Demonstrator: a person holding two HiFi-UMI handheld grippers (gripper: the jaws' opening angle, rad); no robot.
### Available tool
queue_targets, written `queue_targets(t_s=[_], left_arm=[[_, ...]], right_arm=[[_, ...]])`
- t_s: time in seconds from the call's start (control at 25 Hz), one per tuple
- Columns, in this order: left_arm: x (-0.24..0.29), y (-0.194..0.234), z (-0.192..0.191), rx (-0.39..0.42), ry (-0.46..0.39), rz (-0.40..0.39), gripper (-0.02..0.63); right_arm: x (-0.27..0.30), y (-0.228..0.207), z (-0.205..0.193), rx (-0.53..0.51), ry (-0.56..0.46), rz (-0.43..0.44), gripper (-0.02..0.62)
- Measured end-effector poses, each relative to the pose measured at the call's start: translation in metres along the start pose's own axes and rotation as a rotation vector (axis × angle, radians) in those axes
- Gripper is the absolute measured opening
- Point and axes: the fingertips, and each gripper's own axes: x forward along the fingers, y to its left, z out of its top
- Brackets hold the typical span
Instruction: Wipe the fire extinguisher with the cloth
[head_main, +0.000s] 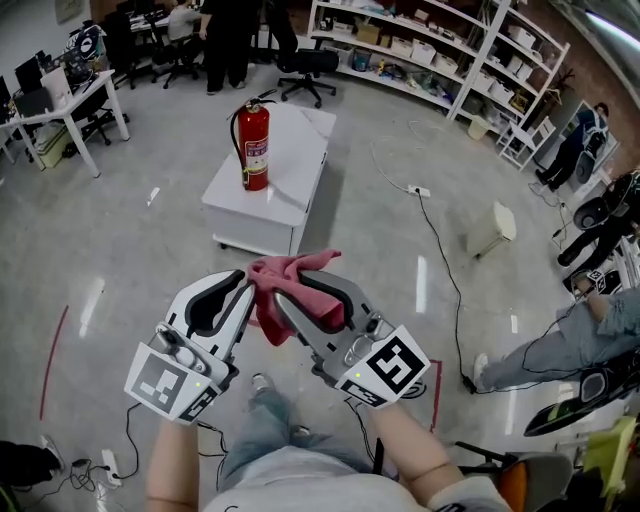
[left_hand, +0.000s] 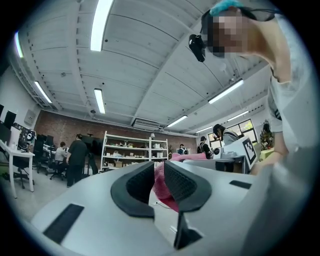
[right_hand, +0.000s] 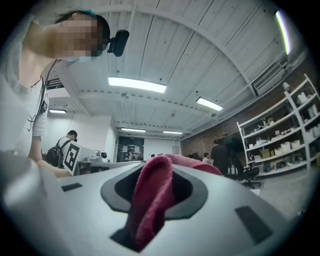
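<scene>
Head view: the two grippers sit low in the middle of the frame, side by side, with the pink cloth (head_main: 297, 277) bunched between their tips. The left gripper (head_main: 240, 286) pinches one end of it. The right gripper (head_main: 306, 292) clamps another fold, and loose fabric spills over its top.

The left gripper view shows the black pads closed onto a strip of pink fabric. The right gripper view shows a thick roll of cloth wedged between its jaws and running down into the throat. Holding it in both grippers probably serves to gather or re-grip the cloth, so that a usable pad faces outward for wiping.

The fire extinguisher (head_main: 252, 145) stands upright on the low white table (head_main: 295, 180), above centre in the frame. It is well apart from both grippers and the cloth has not reached it. Judging from this, wiping has not begun, and the person must first close the gap to the table.
</scene>
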Motion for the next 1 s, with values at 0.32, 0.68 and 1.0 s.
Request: queue_targets(t_s=[0.32,0.68,1.0], left_arm=[[0.059,0.099,0.002,0.029,-0.025,-0.034,0.066],[0.101,0.161,-0.013,0.024,-0.003,-0.045,0.064],[0.16,0.21,-0.032,0.028,0.02,-0.012,0.063]], right_arm=[[0.087,-0.073,-0.005,-0.04,-0.013,-0.039,0.114],[0.137,-0.127,-0.02,-0.04,0.008,-0.066,0.114],[0.178,-0.198,-0.037,-0.014,0.018,-0.031,0.114]])
